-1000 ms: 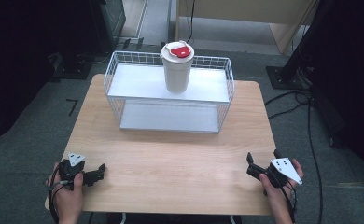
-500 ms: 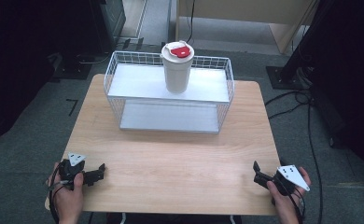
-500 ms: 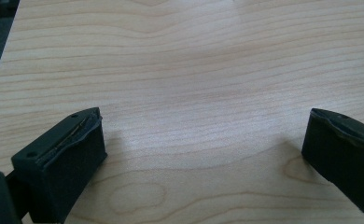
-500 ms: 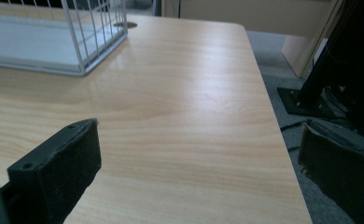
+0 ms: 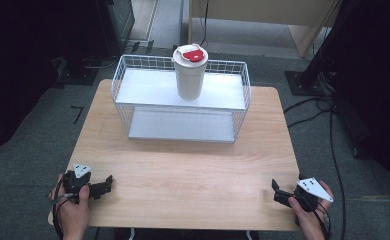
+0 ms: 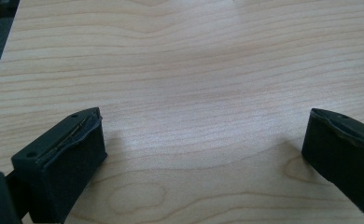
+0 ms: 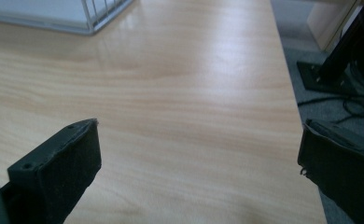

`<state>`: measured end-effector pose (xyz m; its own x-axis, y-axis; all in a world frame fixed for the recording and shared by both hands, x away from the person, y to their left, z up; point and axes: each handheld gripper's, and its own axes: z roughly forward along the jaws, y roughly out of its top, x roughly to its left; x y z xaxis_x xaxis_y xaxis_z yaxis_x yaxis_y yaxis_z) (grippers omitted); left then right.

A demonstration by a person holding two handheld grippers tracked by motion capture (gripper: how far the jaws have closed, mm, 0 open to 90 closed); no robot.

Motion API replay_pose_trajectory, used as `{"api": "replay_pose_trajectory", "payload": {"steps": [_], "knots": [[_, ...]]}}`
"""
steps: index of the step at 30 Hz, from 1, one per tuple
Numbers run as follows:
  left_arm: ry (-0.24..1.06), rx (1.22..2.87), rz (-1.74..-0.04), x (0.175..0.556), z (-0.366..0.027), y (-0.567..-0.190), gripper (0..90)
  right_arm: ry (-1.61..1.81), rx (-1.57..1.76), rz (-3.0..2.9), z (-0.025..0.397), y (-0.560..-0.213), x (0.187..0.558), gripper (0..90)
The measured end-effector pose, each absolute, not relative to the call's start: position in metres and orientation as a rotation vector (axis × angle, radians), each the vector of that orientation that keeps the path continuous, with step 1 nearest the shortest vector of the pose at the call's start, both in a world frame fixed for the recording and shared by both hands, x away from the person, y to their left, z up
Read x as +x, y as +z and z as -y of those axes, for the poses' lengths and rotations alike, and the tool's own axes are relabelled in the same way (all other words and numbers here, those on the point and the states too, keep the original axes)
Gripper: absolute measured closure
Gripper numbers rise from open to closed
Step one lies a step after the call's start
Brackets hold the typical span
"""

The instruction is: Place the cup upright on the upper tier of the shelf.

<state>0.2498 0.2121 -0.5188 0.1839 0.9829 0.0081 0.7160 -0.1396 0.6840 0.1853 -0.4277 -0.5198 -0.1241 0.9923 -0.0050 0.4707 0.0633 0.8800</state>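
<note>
The left gripper and right gripper rest near the tabletop's front corners, jaws wide apart, holding nothing. The white cup stands far away on the wire rack. The cup's bottom hides behind wires.

Left black two-jaw gripper held in left hand, jaws wide apart, pointing right. Right black two-jaw gripper in right hand, jaws wide apart, pointing left.
</note>
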Motion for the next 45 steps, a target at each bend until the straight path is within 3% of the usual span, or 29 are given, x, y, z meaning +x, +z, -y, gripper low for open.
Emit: {"api": "replay_pose_trajectory", "payload": {"steps": [17, 45], "knots": [[0.638, 1.92, -1.589, 0.2498, -0.2121, -0.5188, 0.0, 0.792, 1.657, -1.859, 0.4295, -0.526, 0.1934, 0.0], [0.637, 1.92, -1.589, 0.2498, -0.2121, -0.5188, 0.0, 0.805, 1.686, -1.877, 0.4335, -0.5267, 0.1921, 0.0]]}}
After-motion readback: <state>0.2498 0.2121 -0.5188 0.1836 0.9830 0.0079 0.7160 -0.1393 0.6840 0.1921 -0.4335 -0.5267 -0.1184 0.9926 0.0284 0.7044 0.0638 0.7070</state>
